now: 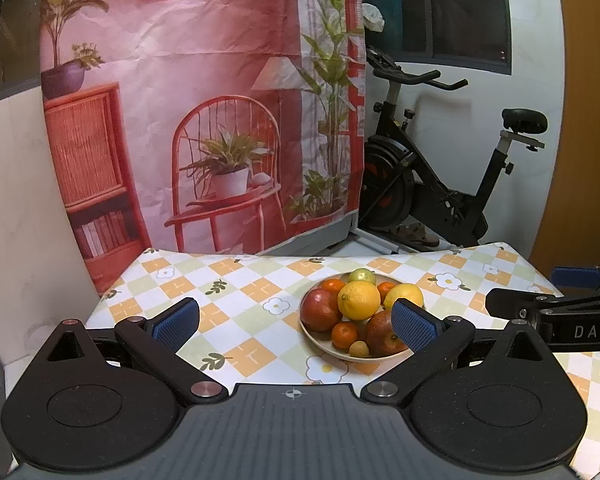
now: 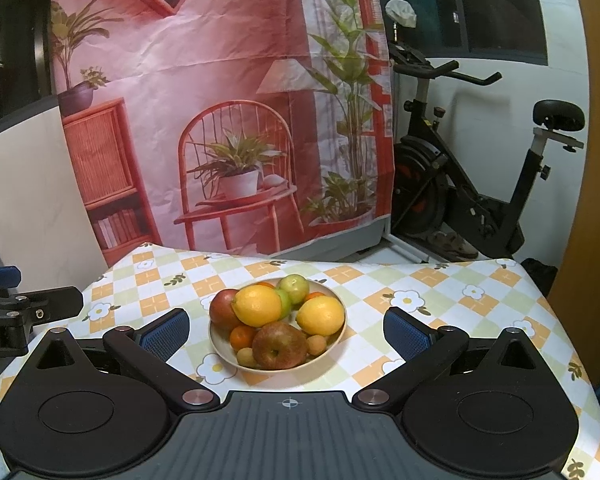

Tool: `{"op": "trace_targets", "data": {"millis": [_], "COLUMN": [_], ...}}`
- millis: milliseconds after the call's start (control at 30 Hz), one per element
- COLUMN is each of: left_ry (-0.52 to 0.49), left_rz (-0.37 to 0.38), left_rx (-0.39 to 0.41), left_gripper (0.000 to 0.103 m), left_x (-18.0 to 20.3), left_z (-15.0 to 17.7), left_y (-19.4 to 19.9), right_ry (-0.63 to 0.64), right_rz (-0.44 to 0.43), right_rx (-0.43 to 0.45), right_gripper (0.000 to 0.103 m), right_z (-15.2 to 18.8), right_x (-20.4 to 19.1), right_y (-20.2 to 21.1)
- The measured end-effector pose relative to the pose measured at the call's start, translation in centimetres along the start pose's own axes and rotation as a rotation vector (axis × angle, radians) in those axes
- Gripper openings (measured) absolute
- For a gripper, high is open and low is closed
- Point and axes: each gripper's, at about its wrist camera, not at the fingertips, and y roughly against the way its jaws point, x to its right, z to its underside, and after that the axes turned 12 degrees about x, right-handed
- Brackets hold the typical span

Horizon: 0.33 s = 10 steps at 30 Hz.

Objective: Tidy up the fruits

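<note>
From the left wrist view, we see every fruit gathered in the plate (image 1: 374,357), which sits on the checked tablecloth (image 1: 236,312). Two lemons (image 1: 358,301) crown the pile, red apples (image 1: 320,309) lie to the plate's left and near side, small oranges (image 1: 344,335) tuck in between, and a green fruit (image 1: 362,276) sits at the plate's far rim. No fruit lies on the cloth outside the plate. The left gripper (image 1: 296,320) hangs just short of the plate and to its left, fingers spread wide and holding nothing; its right pad (image 1: 414,326) crosses in front of the plate's near-right fruit in the picture, though we cannot tell whether it touches. The other gripper's body shows to the right of the plate.

From the right wrist view, the plate (image 2: 220,350) lies almost centred between the fingers of the right gripper (image 2: 286,330), which is released just as wide, clear of the rim on both sides and gripping nothing.

This scene fits two stages in our judgement: fruit piled together and awaiting sorting, or fruit already collected into the plate as the tidy result. If a fruit is to be taken, we would do well to choose a top lemon, since the lower pieces prop the pile, and to close gently across its short axis, as round waxy skins slip and neighbours roll.
</note>
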Motion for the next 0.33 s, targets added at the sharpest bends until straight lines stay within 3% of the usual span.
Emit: {"op": "trace_targets", "data": {"millis": [333], "left_ry": [0.005], "left_rz": [0.003], "left_rx": [0.003], "left_gripper": [0.103], "left_x": [-0.17], "left_z": [0.19], "left_y": [-0.16], "right_ry": [-0.005], "right_rz": [-0.001], "right_rx": [-0.004], "right_gripper": [0.103], "right_z": [0.14], "right_x": [0.03], "right_y": [0.08]}}
